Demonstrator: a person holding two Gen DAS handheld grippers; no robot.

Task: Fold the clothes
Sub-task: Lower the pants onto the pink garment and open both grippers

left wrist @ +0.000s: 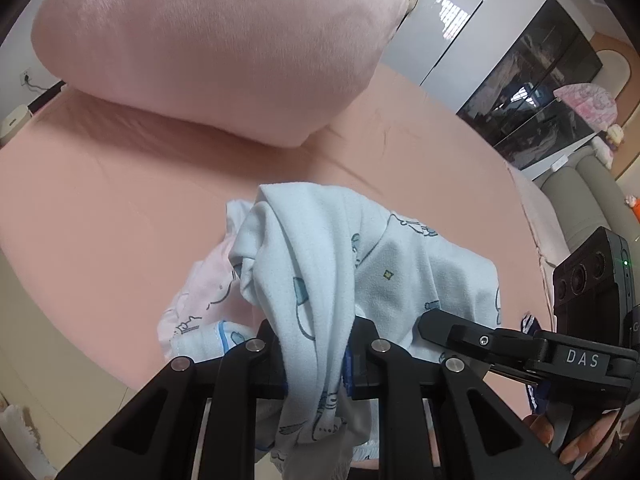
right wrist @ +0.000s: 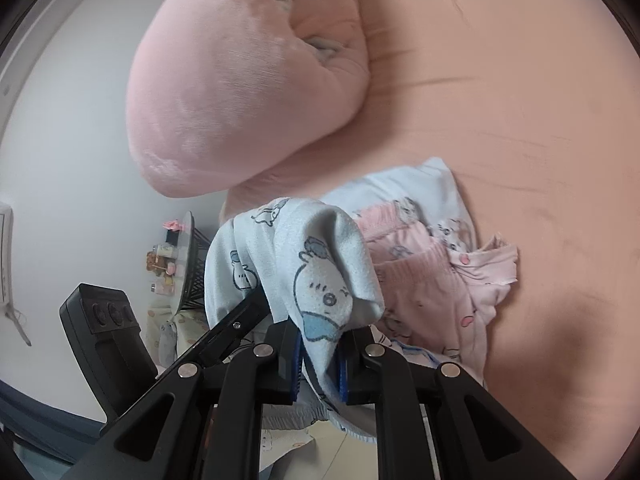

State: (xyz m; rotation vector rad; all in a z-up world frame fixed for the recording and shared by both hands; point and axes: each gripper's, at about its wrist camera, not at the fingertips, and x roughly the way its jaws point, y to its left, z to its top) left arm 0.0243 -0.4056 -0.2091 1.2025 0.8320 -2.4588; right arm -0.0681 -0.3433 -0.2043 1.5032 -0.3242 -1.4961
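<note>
At the bottom middle of the left wrist view, the left gripper (left wrist: pixel 314 364) has its jaws pinching a bunch of the light blue garment (left wrist: pixel 320 272), which has little cartoon animals printed on it. At the lower right of that view the other tool reaches in, and white letters on it read "DAS" (left wrist: pixel 582 359). A person's hand (left wrist: pixel 580 436) shows in the lower right corner under it.

At the bottom middle of the right wrist view, the right gripper (right wrist: pixel 320 364) has its jaws pinching a fold of the same blue cloth (right wrist: pixel 320 280), with a round-faced cartoon animal on it. So two grippers hold one blue garment, and it is lifted up over the near edge of the bed.

Just behind it, in the middle right of that view, a pink garment (right wrist: pixel 432 280) lies crumpled on the bed (right wrist: pixel 520 120), touching the blue one.

Farther back, in the upper left of both views, one big pink pillow (left wrist: pixel 208 48) rests on the peach sheet.

Far off at the upper right of the left view stands a dark glass wardrobe (left wrist: pixel 532 92) with clothes inside.
</note>
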